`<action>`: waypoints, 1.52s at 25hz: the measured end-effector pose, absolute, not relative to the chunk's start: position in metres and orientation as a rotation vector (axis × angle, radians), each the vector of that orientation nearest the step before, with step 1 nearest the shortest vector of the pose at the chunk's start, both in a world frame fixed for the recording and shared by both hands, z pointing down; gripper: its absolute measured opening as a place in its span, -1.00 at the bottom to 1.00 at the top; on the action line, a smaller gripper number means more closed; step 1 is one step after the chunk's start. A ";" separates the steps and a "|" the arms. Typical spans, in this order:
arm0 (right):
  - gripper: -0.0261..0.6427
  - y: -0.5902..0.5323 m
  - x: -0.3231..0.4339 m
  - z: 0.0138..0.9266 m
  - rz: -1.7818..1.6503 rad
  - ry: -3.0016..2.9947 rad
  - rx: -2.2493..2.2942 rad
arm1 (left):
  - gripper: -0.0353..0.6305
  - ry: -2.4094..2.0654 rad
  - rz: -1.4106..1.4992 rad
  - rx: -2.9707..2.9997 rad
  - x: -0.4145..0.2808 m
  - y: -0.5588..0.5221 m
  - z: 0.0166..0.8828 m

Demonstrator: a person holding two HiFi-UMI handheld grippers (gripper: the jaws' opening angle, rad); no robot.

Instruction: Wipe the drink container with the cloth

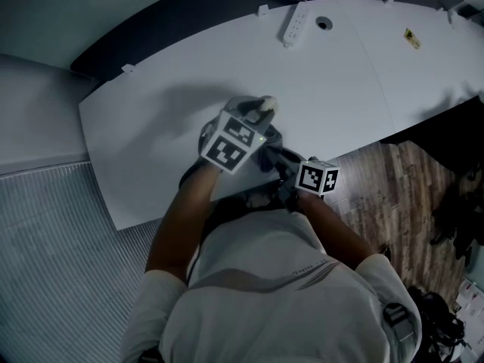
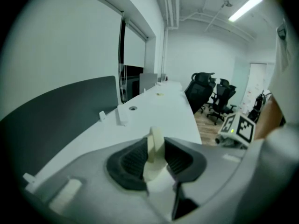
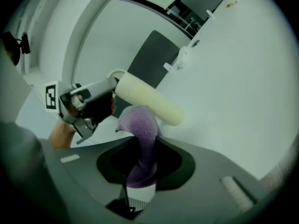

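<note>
My left gripper [image 1: 257, 116] is shut on a cream, cylinder-shaped drink container [image 1: 264, 109] and holds it over the white table [image 1: 151, 112]. In the left gripper view the container [image 2: 154, 154] stands pinched between the dark pads of that gripper [image 2: 155, 161]. My right gripper [image 3: 141, 166] is shut on a purple cloth [image 3: 140, 132]. The cloth's top edge lies against the underside of the container [image 3: 149, 99], which sticks out sideways from the left gripper [image 3: 91, 104]. In the head view the right gripper [image 1: 278, 163] sits close behind the left one; the cloth is too dark to make out there.
A white power strip [image 1: 295, 24] and a round cable hole [image 1: 324, 23] lie at the table's far edge. A wooden floor [image 1: 393, 195] runs to the right of the table. Black office chairs [image 2: 211, 94] stand beyond the table's end.
</note>
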State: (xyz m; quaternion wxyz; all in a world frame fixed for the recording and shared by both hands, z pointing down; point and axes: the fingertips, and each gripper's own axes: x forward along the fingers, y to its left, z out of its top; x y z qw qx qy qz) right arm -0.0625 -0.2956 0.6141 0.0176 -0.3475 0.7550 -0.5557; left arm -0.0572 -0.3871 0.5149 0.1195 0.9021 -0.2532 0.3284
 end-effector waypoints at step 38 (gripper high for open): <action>-0.62 -0.356 -0.048 0.660 -1.291 3.373 -1.207 | -0.57 -0.736 0.962 2.629 -0.056 -0.389 0.515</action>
